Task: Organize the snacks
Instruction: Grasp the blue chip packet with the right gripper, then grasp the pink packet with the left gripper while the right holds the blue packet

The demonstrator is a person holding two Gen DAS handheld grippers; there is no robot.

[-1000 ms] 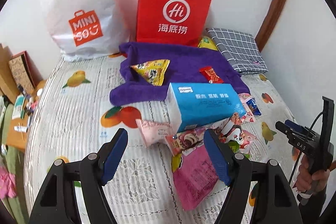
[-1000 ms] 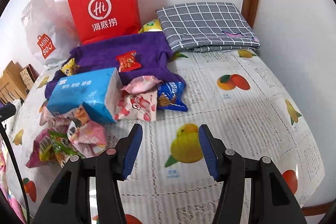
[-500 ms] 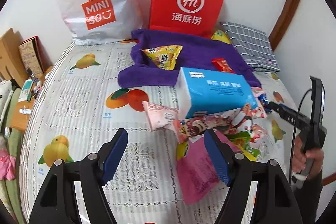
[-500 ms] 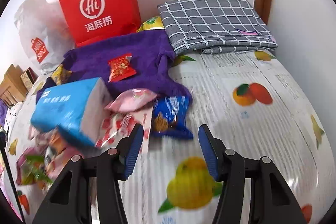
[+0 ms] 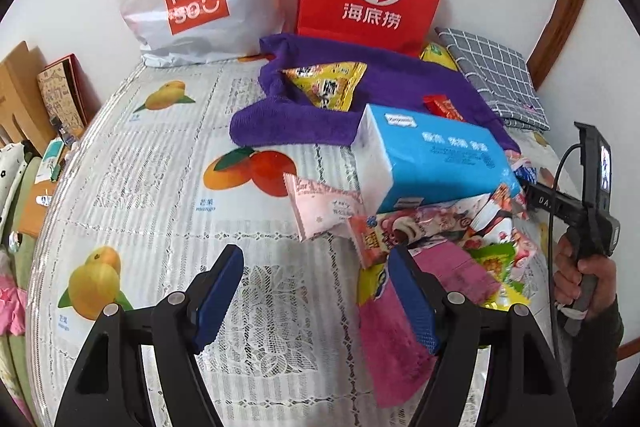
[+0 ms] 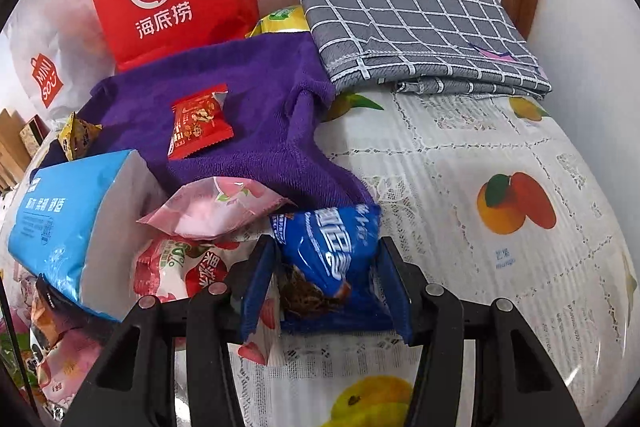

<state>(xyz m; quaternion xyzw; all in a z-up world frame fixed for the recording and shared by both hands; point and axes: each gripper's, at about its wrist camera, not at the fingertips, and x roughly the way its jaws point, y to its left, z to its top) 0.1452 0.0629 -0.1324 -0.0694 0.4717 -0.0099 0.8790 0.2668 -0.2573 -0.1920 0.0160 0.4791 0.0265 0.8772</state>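
My right claw (image 6: 326, 269) straddles the blue snack packet (image 6: 328, 251), its jaws having just been closing, both pads now against the packet's sides as it lies on the fruit-print table (image 6: 480, 155) at the near corner of the purple towel (image 6: 256, 107). A pink packet (image 6: 216, 209) sits just left of the blue one, the blue tissue pack (image 6: 68, 223) farther left, and a red packet (image 6: 198, 121) lies on the towel itself. My left claw (image 5: 316, 303) hangs spread apart with nothing between its pads, over bare tablecloth in front of the towel, a pink pouch (image 5: 390, 343) beside its right finger.
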